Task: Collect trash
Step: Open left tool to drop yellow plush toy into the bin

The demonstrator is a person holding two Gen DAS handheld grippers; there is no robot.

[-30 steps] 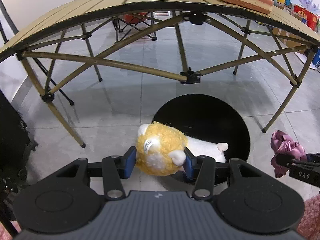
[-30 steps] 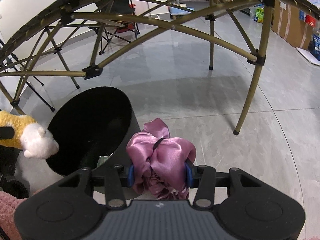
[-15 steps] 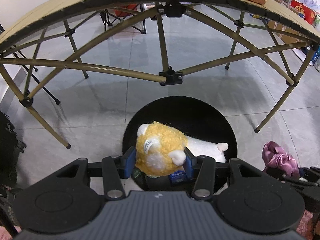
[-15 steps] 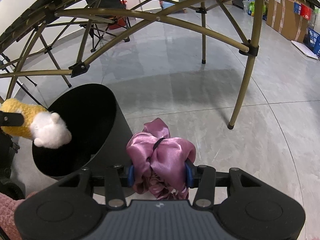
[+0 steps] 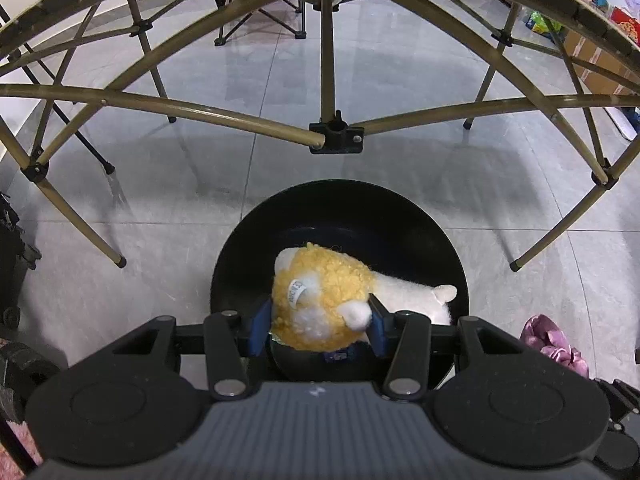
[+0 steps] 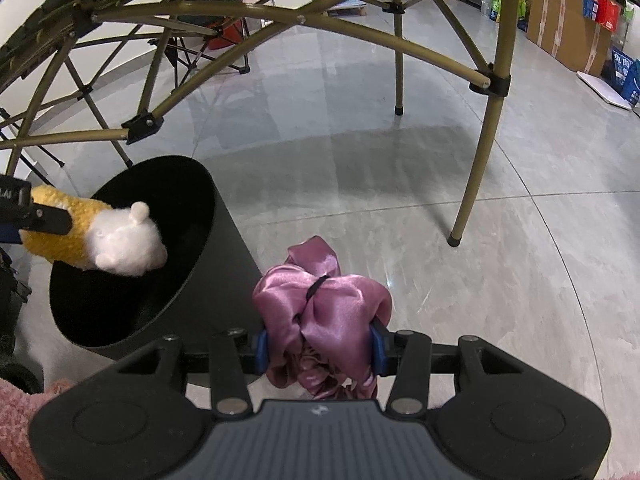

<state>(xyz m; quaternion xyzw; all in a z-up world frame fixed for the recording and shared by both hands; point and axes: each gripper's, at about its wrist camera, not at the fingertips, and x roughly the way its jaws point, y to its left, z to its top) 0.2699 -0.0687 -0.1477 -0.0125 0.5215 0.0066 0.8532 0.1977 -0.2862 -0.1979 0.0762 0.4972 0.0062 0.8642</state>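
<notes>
The black bin stands on the floor. Above its mouth, the left gripper pinches the plush toy at its body (light, squashy, grippy). Beside the bin, the right gripper clamps the satin cloth, likely slippery; bunched folds hold best.

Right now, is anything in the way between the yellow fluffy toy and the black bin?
Nothing visible is. The left hand-held gripper holds the yellow and white plush toy right over the open mouth of the black bin. Only open space shows beneath the toy.
</notes>
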